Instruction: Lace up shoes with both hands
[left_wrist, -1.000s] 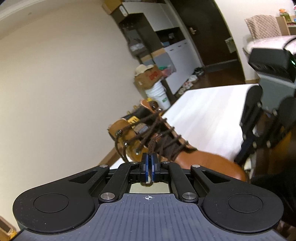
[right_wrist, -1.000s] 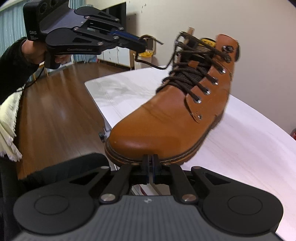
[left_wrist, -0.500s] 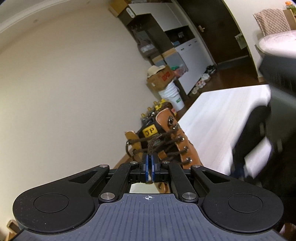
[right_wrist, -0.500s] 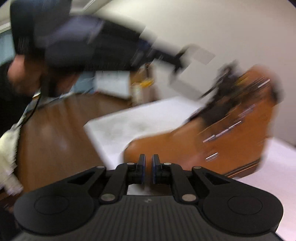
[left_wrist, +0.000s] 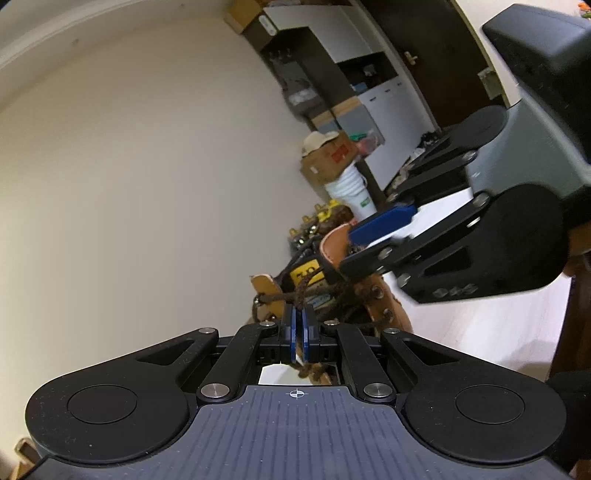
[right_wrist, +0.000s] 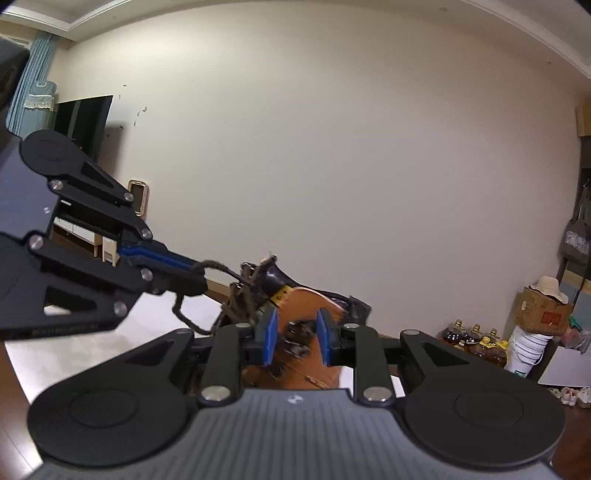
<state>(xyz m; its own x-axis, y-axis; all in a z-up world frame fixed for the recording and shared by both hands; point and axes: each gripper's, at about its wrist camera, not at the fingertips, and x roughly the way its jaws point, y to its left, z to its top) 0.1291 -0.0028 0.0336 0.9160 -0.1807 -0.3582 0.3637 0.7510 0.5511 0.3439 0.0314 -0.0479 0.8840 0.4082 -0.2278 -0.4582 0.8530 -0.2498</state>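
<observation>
A tan leather boot (left_wrist: 384, 306) with dark brown laces stands on the white table (left_wrist: 480, 325). My left gripper (left_wrist: 298, 325) is shut on one brown lace (left_wrist: 301, 291) that runs taut to the boot's top eyelets. From the right wrist view, the left gripper (right_wrist: 195, 274) holds that lace (right_wrist: 221, 266) out to the left of the boot (right_wrist: 306, 306). My right gripper (right_wrist: 296, 334) is level with the boot's collar and its jaws are opening. The collar shows in the gap and the blue pads press on nothing. In the left wrist view, the right gripper (left_wrist: 349, 249) hovers just above the collar.
A cardboard box (right_wrist: 539, 310) sits on a white bucket (right_wrist: 528, 350) by the far wall, with several bottles (right_wrist: 469, 338) on the floor beside it. Cupboards (left_wrist: 369, 74) and a dark door stand beyond the table. A black sleeve (left_wrist: 569, 406) is at the right.
The right gripper rose from the boot's toe to its collar, tilted upward, and its jaws went from shut to wide apart. The left gripper kept its hold on the lace.
</observation>
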